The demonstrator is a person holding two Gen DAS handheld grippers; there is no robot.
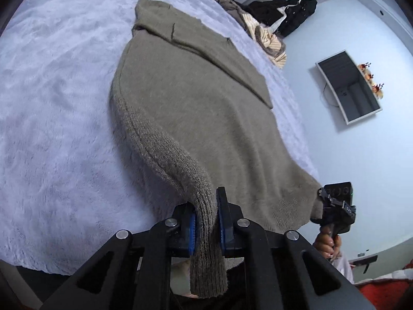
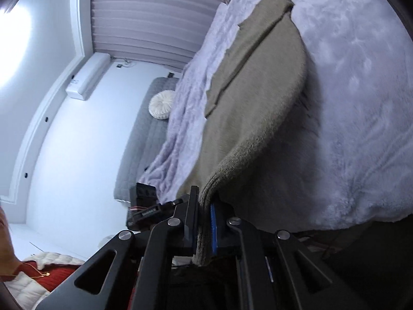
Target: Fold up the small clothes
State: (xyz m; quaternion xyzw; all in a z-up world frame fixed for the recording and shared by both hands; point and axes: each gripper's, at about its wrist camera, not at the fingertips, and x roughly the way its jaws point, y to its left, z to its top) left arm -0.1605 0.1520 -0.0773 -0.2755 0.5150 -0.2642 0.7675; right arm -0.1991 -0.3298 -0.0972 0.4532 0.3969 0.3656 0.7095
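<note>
- A grey-green sweater (image 1: 180, 98) lies spread on a bed covered by a pale fluffy blanket (image 1: 56, 98), its near hem lifted off the bed edge at both corners.
- The left gripper (image 1: 206, 222) has its fingers clenched on the ribbed hem at one corner; the knit hangs down between the blue pads (image 1: 192, 232).
- The right gripper (image 2: 205, 222) pinches the other hem corner, with folded ribbing squeezed tight between its fingers.
- In the left wrist view the right gripper (image 1: 335, 206) shows at the sweater's far corner, held by a hand (image 1: 326, 244).
- A sleeve (image 1: 232, 62) lies folded across the sweater's body.
- Striped and black clothes (image 1: 271, 18) sit piled at the bed's far side.
- A round cushion (image 2: 162, 104) rests on a grey sofa (image 2: 139, 139) beyond the bed.
</note>
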